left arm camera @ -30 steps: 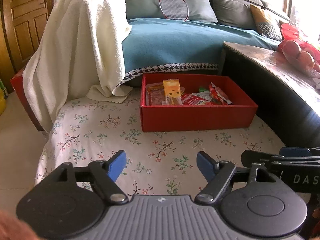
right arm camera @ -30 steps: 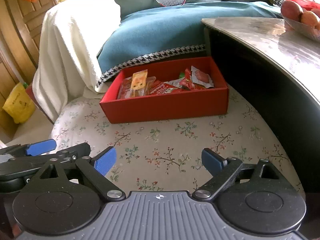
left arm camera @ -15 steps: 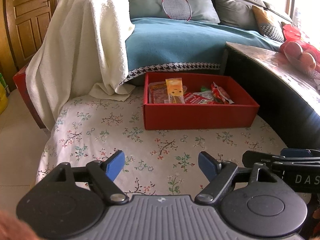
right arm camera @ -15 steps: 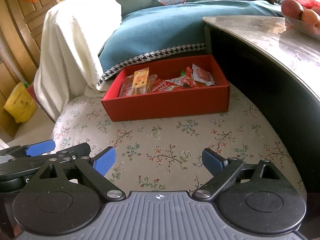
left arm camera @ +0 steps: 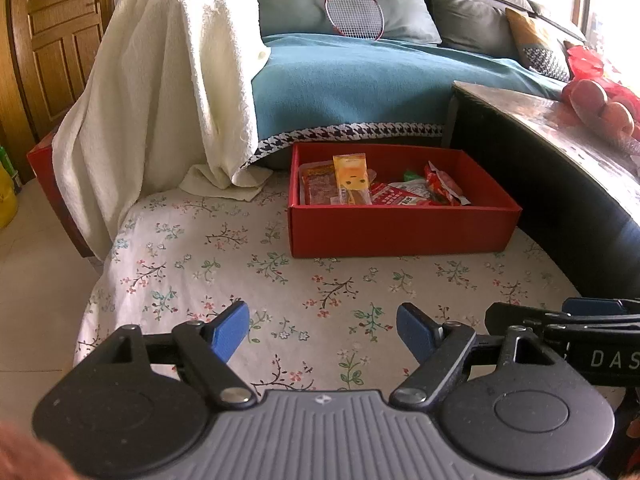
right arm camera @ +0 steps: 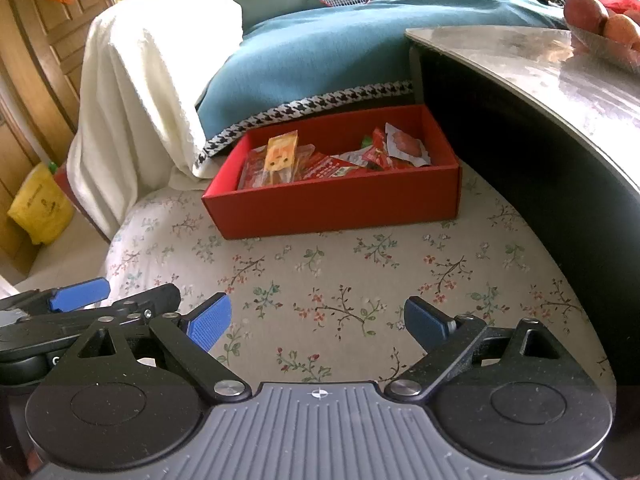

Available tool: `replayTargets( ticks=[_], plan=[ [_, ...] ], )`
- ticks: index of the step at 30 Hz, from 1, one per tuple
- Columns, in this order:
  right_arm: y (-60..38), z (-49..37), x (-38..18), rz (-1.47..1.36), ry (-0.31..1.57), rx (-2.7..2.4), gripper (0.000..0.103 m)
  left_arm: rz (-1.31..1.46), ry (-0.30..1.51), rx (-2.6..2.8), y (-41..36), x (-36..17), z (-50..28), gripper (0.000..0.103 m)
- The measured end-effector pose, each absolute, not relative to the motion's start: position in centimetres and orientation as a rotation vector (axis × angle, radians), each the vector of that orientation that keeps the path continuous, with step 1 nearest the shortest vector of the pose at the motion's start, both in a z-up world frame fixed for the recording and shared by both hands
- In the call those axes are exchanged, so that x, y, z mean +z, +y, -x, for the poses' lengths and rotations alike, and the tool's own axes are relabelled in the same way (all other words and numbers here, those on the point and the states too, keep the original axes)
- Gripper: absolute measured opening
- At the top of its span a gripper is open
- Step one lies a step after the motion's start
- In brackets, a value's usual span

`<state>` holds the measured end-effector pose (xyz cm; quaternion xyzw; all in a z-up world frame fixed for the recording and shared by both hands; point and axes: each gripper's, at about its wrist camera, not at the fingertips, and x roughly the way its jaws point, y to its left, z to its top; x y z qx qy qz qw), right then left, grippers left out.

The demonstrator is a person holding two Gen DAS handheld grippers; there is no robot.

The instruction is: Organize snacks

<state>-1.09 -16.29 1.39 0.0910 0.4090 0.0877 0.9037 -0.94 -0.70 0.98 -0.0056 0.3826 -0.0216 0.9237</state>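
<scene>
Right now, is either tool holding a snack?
No. In the right wrist view the right tool is open and empty, and the snack packets all sit in the red box.

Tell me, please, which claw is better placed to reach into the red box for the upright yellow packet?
Probably the left claw: the yellow packet stands at the left end of the red box, nearly straight ahead of it. From the right claw, it lies off to the left. Both are open and empty.

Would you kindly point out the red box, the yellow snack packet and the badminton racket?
red box (left arm camera: 400,232): left wrist view, on its front wall.
yellow snack packet (left arm camera: 352,176): left wrist view, on its printed face.
badminton racket (left arm camera: 354,12): left wrist view, on its strings.
</scene>
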Motion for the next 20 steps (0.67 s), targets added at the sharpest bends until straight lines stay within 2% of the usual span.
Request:
replayTargets(
  ticks=[20],
  plan=[
    [-16.27, 1.04, 1.33, -0.189, 0.848, 0.189, 0.098, -0.009, 0.753, -0.026, -0.76, 1.02, 0.99, 0.075]
  ],
)
